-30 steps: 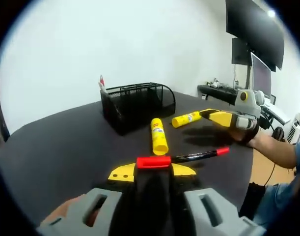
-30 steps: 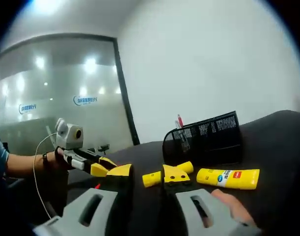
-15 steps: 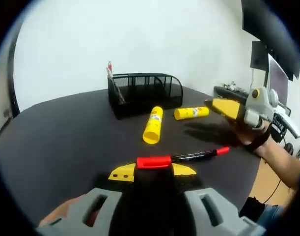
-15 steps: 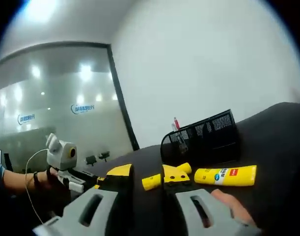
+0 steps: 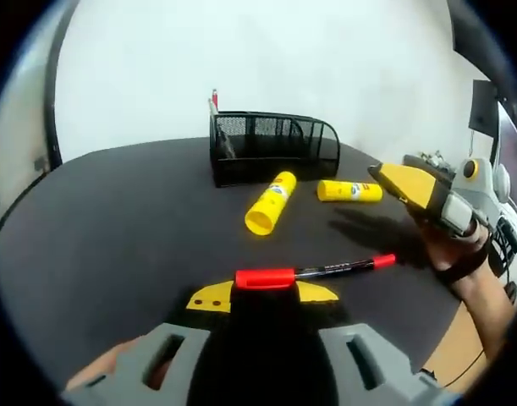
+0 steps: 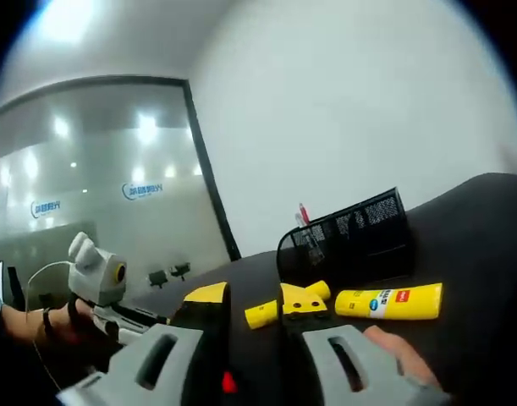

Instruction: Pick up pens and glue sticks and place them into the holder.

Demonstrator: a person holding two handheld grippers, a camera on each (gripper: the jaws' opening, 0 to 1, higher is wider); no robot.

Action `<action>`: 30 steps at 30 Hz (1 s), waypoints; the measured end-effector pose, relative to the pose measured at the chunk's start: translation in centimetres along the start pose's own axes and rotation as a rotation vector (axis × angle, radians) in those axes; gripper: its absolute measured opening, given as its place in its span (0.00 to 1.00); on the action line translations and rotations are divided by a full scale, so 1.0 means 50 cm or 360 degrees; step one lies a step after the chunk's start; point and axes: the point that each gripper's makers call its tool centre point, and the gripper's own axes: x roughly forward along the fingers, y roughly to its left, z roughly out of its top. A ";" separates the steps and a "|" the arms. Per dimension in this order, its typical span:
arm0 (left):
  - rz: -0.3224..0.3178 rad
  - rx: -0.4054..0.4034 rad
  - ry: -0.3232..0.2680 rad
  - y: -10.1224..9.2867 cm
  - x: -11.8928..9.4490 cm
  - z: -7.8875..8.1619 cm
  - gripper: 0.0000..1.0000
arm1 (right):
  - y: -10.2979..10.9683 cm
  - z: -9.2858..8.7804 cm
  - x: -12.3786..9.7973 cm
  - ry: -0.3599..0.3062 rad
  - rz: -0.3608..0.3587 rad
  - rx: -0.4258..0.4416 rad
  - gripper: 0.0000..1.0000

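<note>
Since a second ago the left hand-held gripper [image 5: 262,292], clamped on a red-capped pen [image 5: 313,272], has swung toward the mesh holder [image 5: 273,146], ready to deposit, while the right hand-held gripper [image 6: 251,303] hangs open.

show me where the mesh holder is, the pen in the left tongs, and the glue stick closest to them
mesh holder [image 5: 275,148], left gripper view, front wall.
pen [image 5: 343,268], left gripper view, black barrel.
nearest glue stick [image 5: 271,202], left gripper view, middle of tube.
</note>
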 end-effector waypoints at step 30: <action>-0.0996 0.0283 -0.0520 0.044 -0.055 0.086 0.34 | 0.018 0.008 -0.006 -0.0050 0.0066 0.0029 0.19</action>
